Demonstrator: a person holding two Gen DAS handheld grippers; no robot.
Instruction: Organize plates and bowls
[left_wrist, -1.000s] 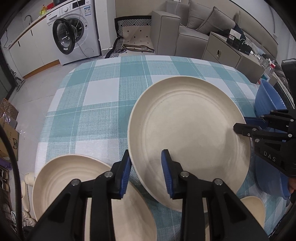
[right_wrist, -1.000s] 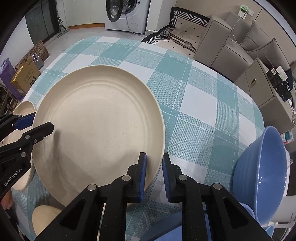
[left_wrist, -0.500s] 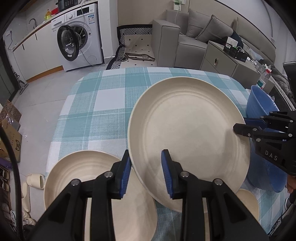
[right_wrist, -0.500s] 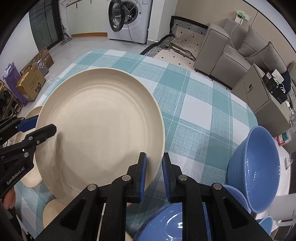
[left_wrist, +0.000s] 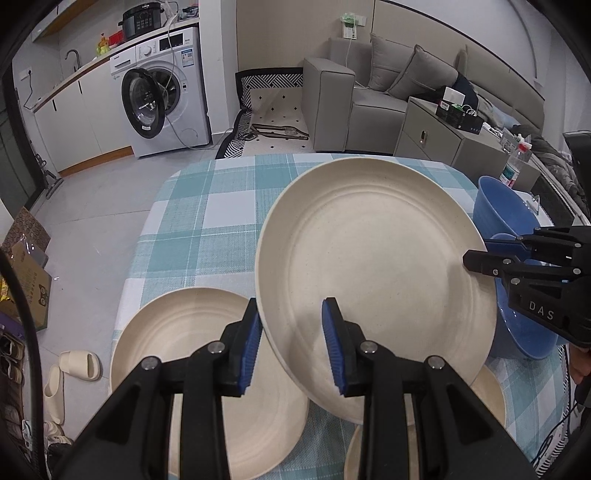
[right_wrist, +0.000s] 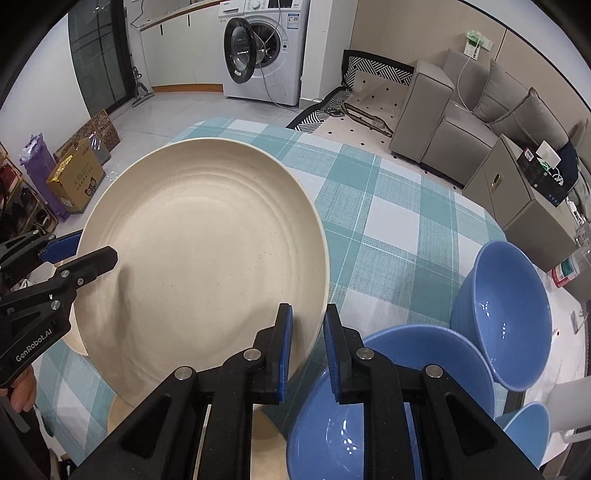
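Observation:
A large cream plate (left_wrist: 373, 273) (right_wrist: 207, 258) hangs tilted above the checked table (left_wrist: 207, 221) (right_wrist: 388, 221). My left gripper (left_wrist: 291, 343) is shut on its near-left rim. In the right wrist view that same left gripper (right_wrist: 74, 254) clamps the plate's left edge. My right gripper (right_wrist: 307, 347) is shut on the plate's opposite rim, and the left wrist view shows this right gripper (left_wrist: 480, 254) at the plate's right edge. A second cream plate (left_wrist: 177, 339) lies on the cloth below. Three blue bowls (right_wrist: 506, 314) (right_wrist: 369, 410) (right_wrist: 528, 428) stand at the right.
A small cream dish (left_wrist: 487, 391) lies under the held plate's near edge. Beyond the table are a washing machine (left_wrist: 162, 92), a grey sofa (left_wrist: 369, 92) and a cabinet (right_wrist: 517, 195). Slippers (left_wrist: 81, 365) and a cardboard box (right_wrist: 77, 177) sit on the floor at the left.
Both grippers have risen together with the cream plate, so the table and the dishes on it look farther below. Neither grip has changed.

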